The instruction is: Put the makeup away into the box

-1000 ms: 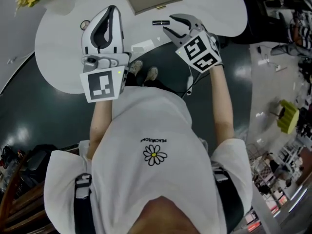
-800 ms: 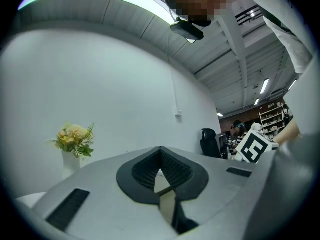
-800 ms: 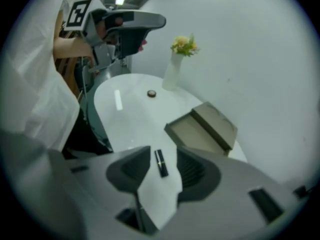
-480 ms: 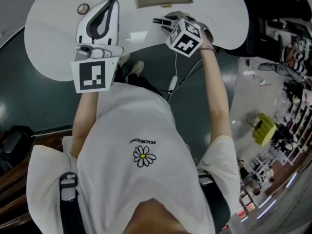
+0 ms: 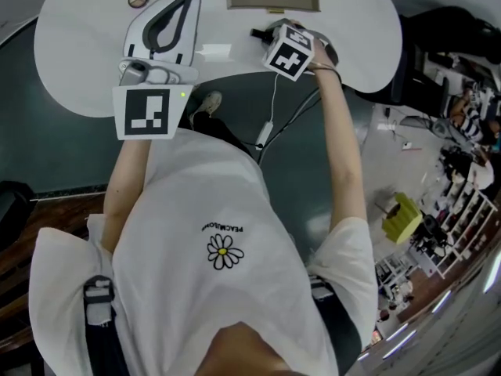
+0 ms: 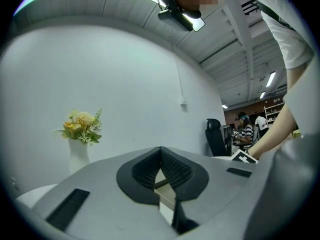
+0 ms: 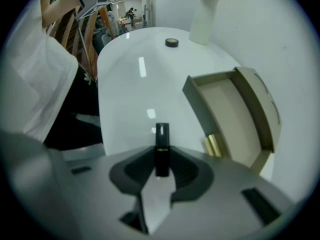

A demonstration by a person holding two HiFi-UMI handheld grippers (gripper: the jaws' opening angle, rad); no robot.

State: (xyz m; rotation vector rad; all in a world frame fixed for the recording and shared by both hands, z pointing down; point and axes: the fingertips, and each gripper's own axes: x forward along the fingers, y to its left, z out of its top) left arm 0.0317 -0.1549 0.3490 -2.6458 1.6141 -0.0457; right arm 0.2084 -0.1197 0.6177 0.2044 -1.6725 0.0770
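Your right tongs (image 7: 161,158) point down at the white desk (image 7: 125,79). Their jaws have just been closing on a black lipstick (image 7: 161,136) that lies flat there. The tube sits between the pads, which appear to press its sides near one end; the rest sticks out toward twelve o'clock. Your left tongs (image 6: 160,153) are level over the desk's near edge, with the jaws together at the tips and nothing between them.

The step in hand looks like picking up the lipstick. Be sure of a firm hold before you lift: the tube is smooth and round and is caught near one end, so it could swivel or slip. Lift straight up, then carry it to the open box (image 7: 227,114). In the right gripper view the box lies just beside the lipstick at about two o'clock. Its lid is folded back, and what shows of its tan inside is bare. A gold clasp (image 7: 215,145) sits on its near wall, so clear that wall before lowering.

The desk is glossy, rounded and reflects ceiling lights. A small round compact (image 7: 171,42) rests well apart at twelve o'clock, near a white vase (image 7: 204,15) of yellow flowers. The floor (image 5: 47,147) below is dark. At three o'clock in the head view stand shelves (image 5: 462,210) and clutter. The left gripper view shows a black chair (image 6: 215,136) and people in the distance.
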